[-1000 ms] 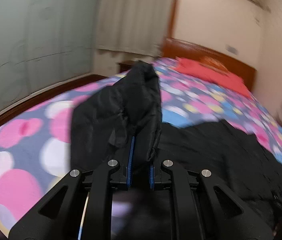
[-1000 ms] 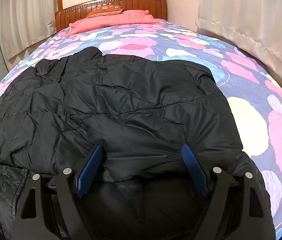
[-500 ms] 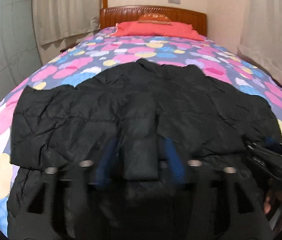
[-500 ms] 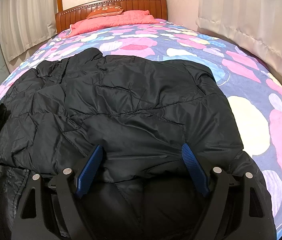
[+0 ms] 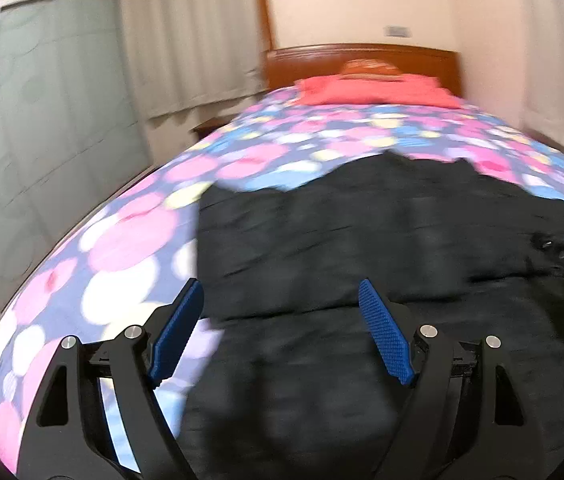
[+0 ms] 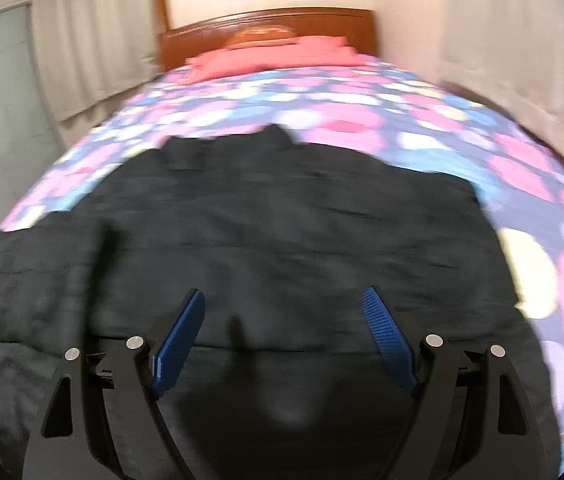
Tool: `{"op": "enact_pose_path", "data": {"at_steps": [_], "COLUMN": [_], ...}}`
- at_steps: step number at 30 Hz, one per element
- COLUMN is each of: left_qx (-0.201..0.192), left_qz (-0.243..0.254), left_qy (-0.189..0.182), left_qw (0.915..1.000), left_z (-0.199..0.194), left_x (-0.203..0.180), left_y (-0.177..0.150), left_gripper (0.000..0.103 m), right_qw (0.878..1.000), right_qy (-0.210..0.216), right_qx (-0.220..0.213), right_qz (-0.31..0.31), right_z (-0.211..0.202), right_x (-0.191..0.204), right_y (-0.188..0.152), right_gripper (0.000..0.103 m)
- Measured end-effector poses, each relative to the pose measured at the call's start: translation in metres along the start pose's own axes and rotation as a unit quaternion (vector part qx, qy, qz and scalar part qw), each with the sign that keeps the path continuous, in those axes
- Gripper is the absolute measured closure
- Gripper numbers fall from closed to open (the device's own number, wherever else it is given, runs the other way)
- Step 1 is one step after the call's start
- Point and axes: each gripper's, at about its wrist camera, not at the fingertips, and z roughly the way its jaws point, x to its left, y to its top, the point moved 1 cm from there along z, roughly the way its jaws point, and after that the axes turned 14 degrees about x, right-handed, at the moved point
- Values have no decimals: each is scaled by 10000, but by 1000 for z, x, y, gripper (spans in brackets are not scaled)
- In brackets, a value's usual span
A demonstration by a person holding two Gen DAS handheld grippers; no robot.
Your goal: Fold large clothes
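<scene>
A large black quilted jacket (image 5: 361, 240) lies spread on the bed, its sleeves folded in across the body; it also shows in the right wrist view (image 6: 274, 240). My left gripper (image 5: 280, 292) is open and empty, above the jacket's near left part. My right gripper (image 6: 283, 300) is open and empty, above the jacket's near middle. The right gripper shows at the right edge of the left wrist view (image 5: 561, 248). Both views are motion-blurred.
The bed has a cover with pink, blue and white dots (image 5: 130, 240), also in the right wrist view (image 6: 481, 152). A red pillow (image 6: 274, 58) and wooden headboard (image 6: 266, 24) stand at the far end. Curtains (image 6: 521, 40) hang on the right, a glass panel (image 5: 42, 120) on the left.
My left gripper let go of the black sleeve it held, laid it across the jacket and opened. Both grippers have lifted and pulled back from the jacket.
</scene>
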Motion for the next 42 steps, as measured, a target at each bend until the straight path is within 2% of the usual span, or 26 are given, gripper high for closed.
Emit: {"op": "enact_pose_path", "data": {"at_steps": [5,8,9,10,11,13,15,18,22,23,27,30,36,41,42], "left_qx": [262,351,395,421,435,452,430,388,321,326,329,310,383,453,472], "left_qz": [-551,-623,-647,-663,-668,-654,-642,-608,-544,-524,-389,-255,-137,-69,-70], "left_qy": [228,287,271,259,251,232,215,202,185,170,132,132,67,28,19], "left_qw": [9979,9970,9968,9966,9965,9966,9968,9972,9978,9979,9986,9991,9991,9989,9989], "left_z": [19,26,28,29,29,30,29,27,26,26,28,29,36,44,45], "left_x": [50,61,65,66,69,69,69,68,63,61,48,39,23,14,13], "left_y": [-4,-7,-9,-10,-11,-12,-11,-7,-3,-2,3,6,15,21,21], "left_gripper": [23,23,23,23,23,23,23,23,23,23,23,23,23,23,23], "right_qw": [9977,9949,9936,9926,9902,9904,9904,9929,9974,9989,9992,9978,9966,9967,9966], "right_qy": [536,711,760,784,879,913,1077,1023,539,280,-307,-561,-355,-280,-289], "right_qx": [185,392,494,565,686,625,456,134,-226,-216,-266,-175,376,382,398], "right_qz": [-379,-595,-671,-735,-836,-829,-739,-599,-415,-305,42,307,641,662,655], "right_z": [12,29,36,39,45,41,28,4,-22,-25,-29,-24,8,16,15], "right_x": [68,100,108,115,122,124,115,94,46,33,-25,-66,-110,-115,-116], "right_y": [8,9,8,5,5,5,9,14,23,25,31,32,16,8,7], "right_gripper": [23,23,26,52,66,82,88,90,90,90,90,90,90,87,83]}}
